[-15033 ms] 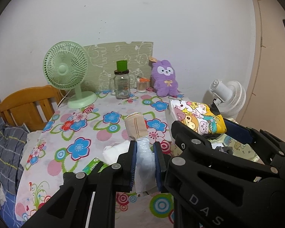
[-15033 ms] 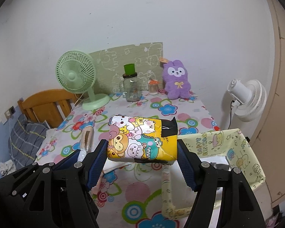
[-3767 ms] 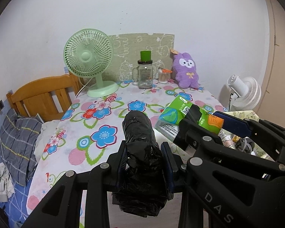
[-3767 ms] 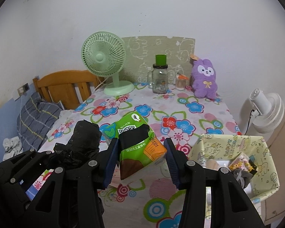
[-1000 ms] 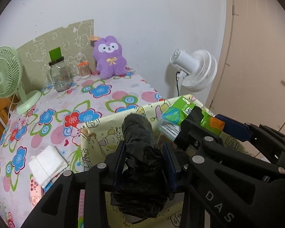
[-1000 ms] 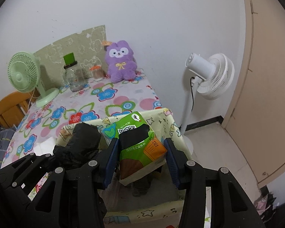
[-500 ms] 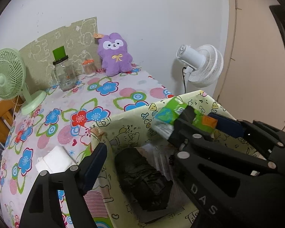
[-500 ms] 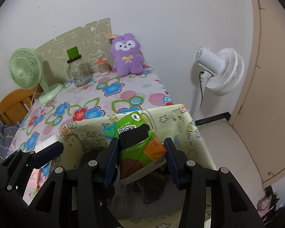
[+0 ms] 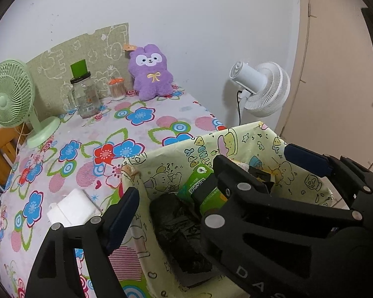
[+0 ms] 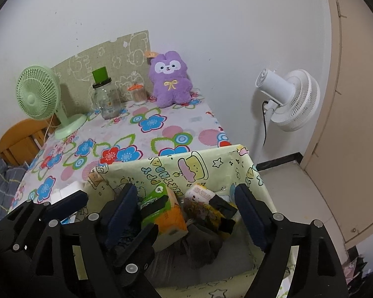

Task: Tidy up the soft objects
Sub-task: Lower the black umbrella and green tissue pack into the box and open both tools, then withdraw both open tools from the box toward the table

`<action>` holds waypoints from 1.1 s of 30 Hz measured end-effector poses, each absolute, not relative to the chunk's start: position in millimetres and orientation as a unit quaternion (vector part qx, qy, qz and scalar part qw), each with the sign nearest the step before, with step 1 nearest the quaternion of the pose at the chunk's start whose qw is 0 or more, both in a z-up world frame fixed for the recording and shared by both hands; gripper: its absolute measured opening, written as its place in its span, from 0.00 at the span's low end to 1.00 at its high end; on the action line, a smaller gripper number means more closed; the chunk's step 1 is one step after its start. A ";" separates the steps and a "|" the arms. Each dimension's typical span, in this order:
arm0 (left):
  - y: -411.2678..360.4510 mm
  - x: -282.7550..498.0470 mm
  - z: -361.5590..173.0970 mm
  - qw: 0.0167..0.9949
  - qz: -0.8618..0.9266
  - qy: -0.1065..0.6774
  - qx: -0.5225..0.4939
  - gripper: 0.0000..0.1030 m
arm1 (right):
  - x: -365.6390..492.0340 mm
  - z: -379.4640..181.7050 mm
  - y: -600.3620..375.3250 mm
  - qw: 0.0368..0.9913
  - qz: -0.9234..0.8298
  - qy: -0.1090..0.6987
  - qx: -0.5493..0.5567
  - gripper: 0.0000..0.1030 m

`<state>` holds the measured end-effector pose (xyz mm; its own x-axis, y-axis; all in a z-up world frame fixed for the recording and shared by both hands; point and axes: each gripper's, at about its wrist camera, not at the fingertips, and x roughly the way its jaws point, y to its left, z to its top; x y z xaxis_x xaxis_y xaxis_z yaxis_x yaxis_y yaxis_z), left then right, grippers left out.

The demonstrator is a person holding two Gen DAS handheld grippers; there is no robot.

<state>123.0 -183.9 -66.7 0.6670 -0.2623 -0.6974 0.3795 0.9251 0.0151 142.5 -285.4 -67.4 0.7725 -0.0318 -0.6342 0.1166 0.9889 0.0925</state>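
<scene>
A yellow cartoon-print fabric bin (image 9: 236, 139) (image 10: 199, 164) stands at the table's right edge. Inside lie a black plastic-bag roll (image 9: 179, 228), a green and orange tissue pack (image 9: 201, 186) (image 10: 164, 213), a cartoon snack bag (image 10: 206, 206) and dark cloth (image 10: 196, 245). My left gripper (image 9: 174, 181) is open and empty above the black roll. My right gripper (image 10: 186, 198) is open and empty over the bin, the tissue pack lying loose between its fingers.
A white folded cloth (image 9: 72, 208) lies on the floral tablecloth (image 9: 136, 114) left of the bin. At the back stand a green fan (image 9: 10, 99), a glass jar (image 9: 83, 94), a cotton-swab jar (image 9: 117, 88) and a purple plush (image 9: 150, 72). A white floor fan (image 10: 288, 99) stands right.
My right gripper has opened and let the tissue pack drop into the bin. My left gripper stays open above the black roll it dropped half a second before.
</scene>
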 end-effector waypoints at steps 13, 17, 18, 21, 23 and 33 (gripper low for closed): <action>-171.1 99.6 -48.3 0.918 -0.177 0.348 0.075 0.85 | 114.1 -48.8 -273.3 0.948 -0.047 0.311 0.058 0.88; -165.9 93.9 -43.0 0.921 -0.174 0.340 0.073 0.89 | 105.9 -41.7 -268.7 0.950 -0.051 0.303 0.054 0.88; -164.1 91.9 -41.3 0.923 -0.174 0.337 0.071 0.89 | 104.2 -40.3 -267.8 0.950 -0.052 0.302 0.053 0.88; -160.1 87.8 -37.4 0.925 -0.171 0.332 0.067 0.92 | 98.9 -35.2 -263.8 0.952 -0.053 0.297 0.049 0.88; -157.8 84.8 -34.9 0.927 -0.170 0.328 0.066 0.93 | 96.5 -31.7 -260.7 0.953 -0.054 0.294 0.046 0.88; -142.5 69.2 -23.1 0.934 -0.166 0.309 0.065 0.96 | 80.8 -19.5 -244.4 0.958 -0.051 0.281 0.036 0.91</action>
